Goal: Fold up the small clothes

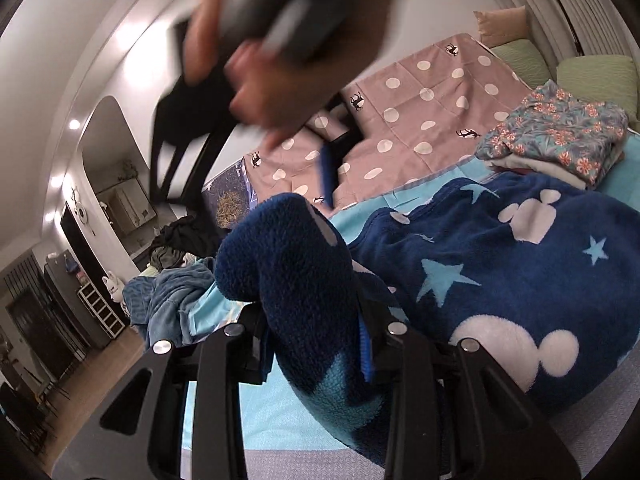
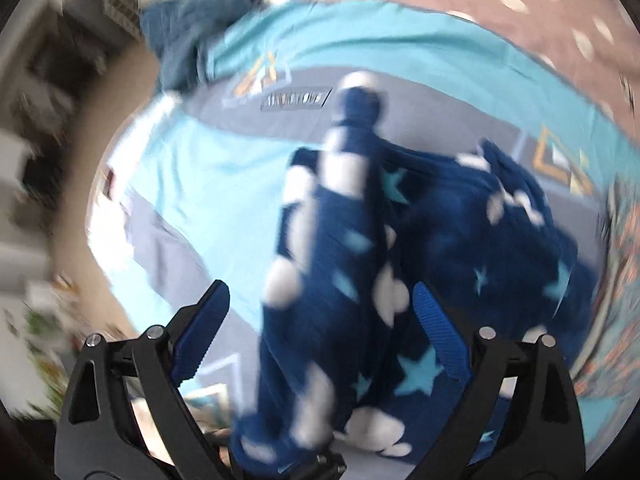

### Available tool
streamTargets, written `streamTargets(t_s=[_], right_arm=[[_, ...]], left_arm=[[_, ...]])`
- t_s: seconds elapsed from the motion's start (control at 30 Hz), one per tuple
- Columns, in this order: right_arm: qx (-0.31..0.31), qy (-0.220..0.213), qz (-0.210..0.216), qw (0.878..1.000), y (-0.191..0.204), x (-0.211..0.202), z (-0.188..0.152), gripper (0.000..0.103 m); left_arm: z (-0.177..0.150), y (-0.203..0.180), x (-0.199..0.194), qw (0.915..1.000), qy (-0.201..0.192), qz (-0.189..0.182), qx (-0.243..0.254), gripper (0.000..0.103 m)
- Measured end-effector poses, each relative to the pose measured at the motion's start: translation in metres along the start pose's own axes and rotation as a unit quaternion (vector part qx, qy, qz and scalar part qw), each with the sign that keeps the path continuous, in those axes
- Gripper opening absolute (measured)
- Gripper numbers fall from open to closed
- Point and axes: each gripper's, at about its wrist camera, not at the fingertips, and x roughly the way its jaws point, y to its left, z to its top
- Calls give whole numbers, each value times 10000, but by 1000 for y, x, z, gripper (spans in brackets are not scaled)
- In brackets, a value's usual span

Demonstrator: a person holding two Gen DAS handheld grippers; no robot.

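A dark blue fleece garment [image 1: 520,280] with light stars and white mouse-head shapes lies on the bed. One bunched end of it rises between the fingers of my left gripper [image 1: 316,336], which is shut on it; only the right blue pad shows. In the left wrist view my right gripper [image 1: 334,160] hovers blurred above the bed in a person's hand [image 1: 272,96]. In the blurred right wrist view, the right gripper [image 2: 320,296] points down over the same garment [image 2: 328,272], its blue pads [image 2: 436,328] wide apart and open, a raised strip of fleece running between them without being pressed.
The bed has a turquoise and grey sheet [image 1: 280,408] and a pink polka-dot cover [image 1: 420,120]. A folded floral pile [image 1: 560,136] sits at the right, with green pillows [image 1: 592,76] behind. A blue cloth [image 1: 176,296] and dark clothes [image 1: 180,240] lie at the bed's left edge.
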Motion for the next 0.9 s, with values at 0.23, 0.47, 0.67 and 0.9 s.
streamTargets(t_s=[0.23, 0.47, 0.67, 0.9], right_arm=[[-1000, 909, -1657, 9769, 52, 59, 4, 40], [-983, 327, -1318, 9858, 39, 17, -18, 32], [-528, -254, -755, 9954, -3, -53, -41, 32], [187, -1043, -29, 9944, -85, -110, -92, 33]], left_arm=[[-1, -3, -6, 9999, -18, 65, 153, 33], [9, -4, -21, 9985, -369, 44, 392, 33], [36, -15, -51, 9930, -947, 19, 699, 33], [64, -52, -85, 9800, -1606, -243, 1150, 33]])
